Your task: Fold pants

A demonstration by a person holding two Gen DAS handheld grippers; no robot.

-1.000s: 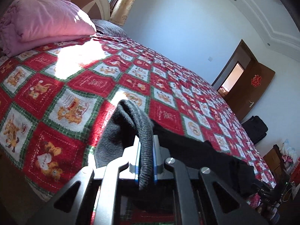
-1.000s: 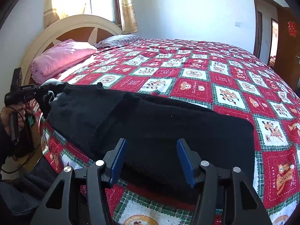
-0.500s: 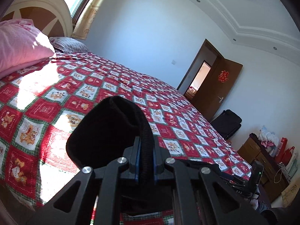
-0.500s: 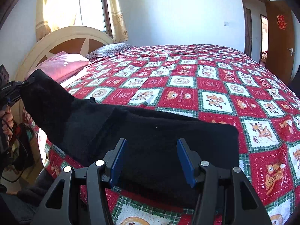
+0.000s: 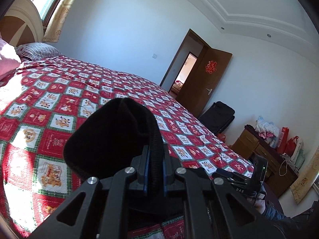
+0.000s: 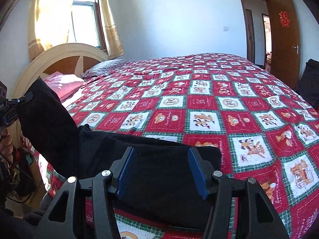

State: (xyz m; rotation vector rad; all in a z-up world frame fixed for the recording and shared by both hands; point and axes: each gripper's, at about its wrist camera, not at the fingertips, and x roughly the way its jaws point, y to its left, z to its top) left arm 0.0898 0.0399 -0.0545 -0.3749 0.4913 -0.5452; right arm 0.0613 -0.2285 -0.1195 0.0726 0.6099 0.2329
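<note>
The black pants (image 6: 159, 171) lie along the near edge of the bed. My left gripper (image 5: 154, 169) is shut on one end of the pants (image 5: 111, 137) and holds it lifted above the bed. In the right wrist view that lifted end (image 6: 45, 119) stands up at the left, held by the left gripper (image 6: 12, 107). My right gripper (image 6: 161, 171) is open, its blue pads (image 6: 124, 174) spread just above the other end of the pants, which lies flat. The right gripper (image 5: 249, 179) also shows in the left wrist view, at the lower right.
The bed has a red, white and green checked quilt (image 6: 219, 103). A pink folded blanket (image 6: 65, 83) and a striped pillow (image 6: 107, 65) lie by the headboard (image 6: 65, 57). A brown door (image 5: 201, 79), a black suitcase (image 5: 217, 117) and a wooden dresser (image 5: 257, 149) stand beyond the bed.
My left gripper has lifted its end of the pants higher and swung it toward the right gripper. The right gripper stays open over the flat end.
</note>
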